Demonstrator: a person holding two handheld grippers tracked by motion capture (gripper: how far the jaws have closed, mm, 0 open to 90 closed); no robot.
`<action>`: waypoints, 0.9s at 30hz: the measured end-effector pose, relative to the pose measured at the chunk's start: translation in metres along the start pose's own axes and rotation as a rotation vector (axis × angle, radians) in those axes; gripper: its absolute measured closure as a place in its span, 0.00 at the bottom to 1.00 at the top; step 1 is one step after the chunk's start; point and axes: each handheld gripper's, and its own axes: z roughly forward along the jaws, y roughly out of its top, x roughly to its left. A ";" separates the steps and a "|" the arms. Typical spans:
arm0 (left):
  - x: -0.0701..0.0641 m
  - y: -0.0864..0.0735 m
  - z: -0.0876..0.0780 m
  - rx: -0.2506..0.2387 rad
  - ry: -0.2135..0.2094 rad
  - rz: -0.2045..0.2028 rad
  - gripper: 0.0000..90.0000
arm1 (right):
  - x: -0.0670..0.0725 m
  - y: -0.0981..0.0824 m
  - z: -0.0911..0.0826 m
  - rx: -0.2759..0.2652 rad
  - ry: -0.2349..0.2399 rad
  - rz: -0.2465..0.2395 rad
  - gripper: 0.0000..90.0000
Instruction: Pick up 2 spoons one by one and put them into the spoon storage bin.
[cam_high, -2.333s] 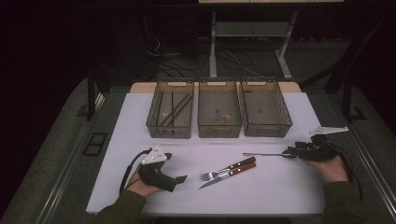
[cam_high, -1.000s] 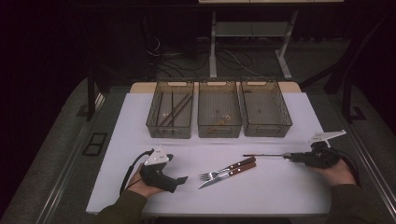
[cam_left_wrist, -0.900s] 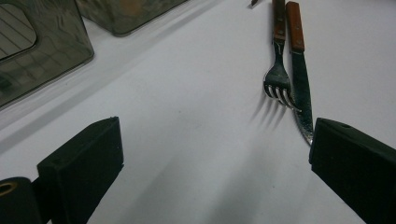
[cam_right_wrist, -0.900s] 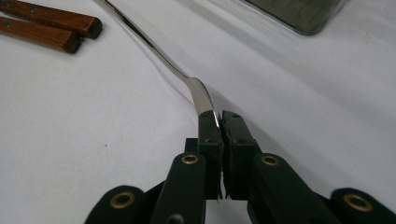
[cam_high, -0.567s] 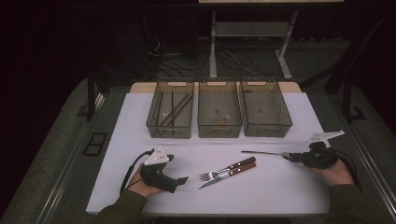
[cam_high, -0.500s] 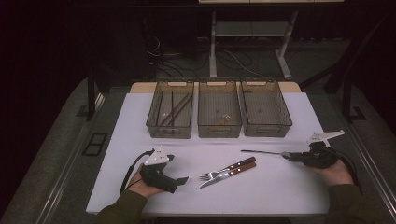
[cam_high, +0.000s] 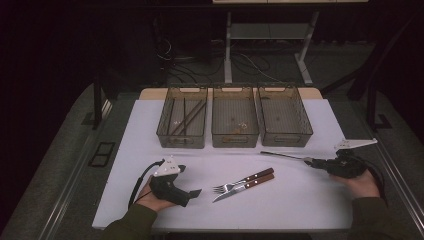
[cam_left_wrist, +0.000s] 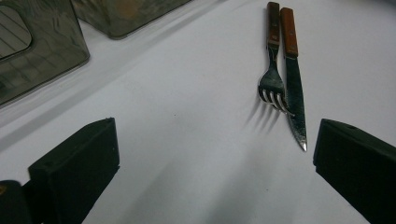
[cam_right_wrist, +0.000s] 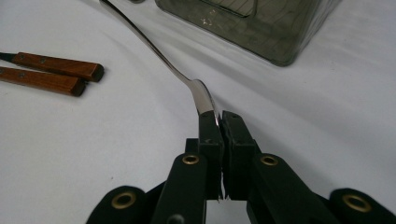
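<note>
Right gripper is clamped tight on the wide end of a slim metal utensil, looks like a spoon pinched edge-on between the two black jaws, though with that end buried in the grip I can't say for sure what it is. From the high view the same right gripper sits near the right edge of the white table, held in the person's right hand, and the utensil's long thin handle sticks out toward the left, running just in front of the right-hand bin. Whether the far tip touches the table or hovers a bit, can't tell. Left gripper rests low on the front left of the table in the left hand, jaws spread wide with nothing between them, just bare tabletop showing in its own view. A bit ahead of it lie a fork and a knife with wooden handles, side by side and touching along the handles, roughly mid-table in the high view. Three see-through bins stand in a row at the back: the left bin has some dark sticks in it, the middle bin has a few small bits on its floor
</note>
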 end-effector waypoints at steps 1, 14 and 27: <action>0.000 0.000 0.000 0.000 -0.001 0.000 0.00 | 0.000 0.000 -0.001 -0.006 0.002 0.013 0.97; -0.001 0.000 0.001 0.009 -0.014 0.004 0.00 | 0.006 0.012 -0.013 -0.085 -0.019 0.027 0.97; -0.002 0.000 0.002 0.015 -0.025 0.011 0.00 | 0.018 0.033 -0.020 -0.142 -0.034 0.030 0.97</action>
